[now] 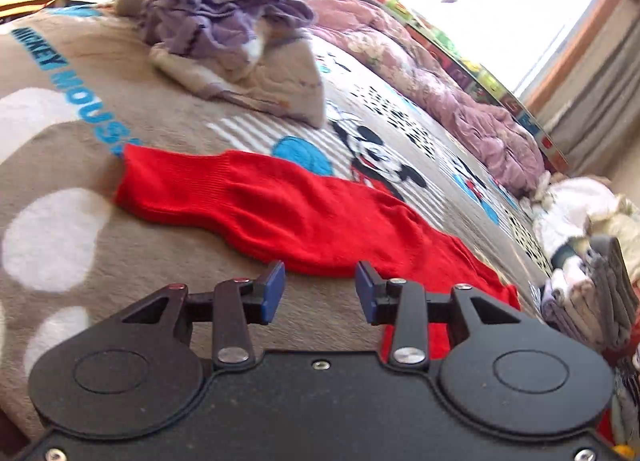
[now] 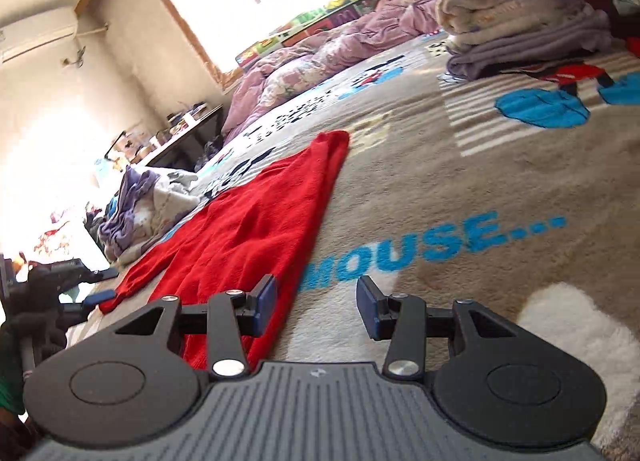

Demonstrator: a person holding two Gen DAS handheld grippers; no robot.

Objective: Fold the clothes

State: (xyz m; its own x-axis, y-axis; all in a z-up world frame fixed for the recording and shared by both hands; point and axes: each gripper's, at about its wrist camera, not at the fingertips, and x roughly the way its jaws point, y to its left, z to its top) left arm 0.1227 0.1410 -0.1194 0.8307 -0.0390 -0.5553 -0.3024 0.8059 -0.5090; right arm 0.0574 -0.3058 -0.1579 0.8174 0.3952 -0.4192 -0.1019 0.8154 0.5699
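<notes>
A red knit garment (image 1: pixel 280 213) lies spread flat on the Mickey Mouse blanket (image 1: pixel 80 133). My left gripper (image 1: pixel 320 291) is open and empty, just short of the garment's near edge. In the right wrist view the same red garment (image 2: pixel 248 229) stretches away to a pointed end. My right gripper (image 2: pixel 316 305) is open and empty, low over the blanket (image 2: pixel 480 181) at the garment's right edge; its left finger (image 2: pixel 264 301) is over the cloth. The left gripper (image 2: pixel 80 293) shows at the far left of that view.
A crumpled purple and beige pile of clothes (image 1: pixel 232 41) lies beyond the garment. A stack of folded clothes (image 2: pixel 512 9) stands at the right (image 1: pixel 588 289). A pink quilt (image 1: pixel 440 81) lines the far side under the window. A desk (image 2: pixel 188 133) stands beyond the bed.
</notes>
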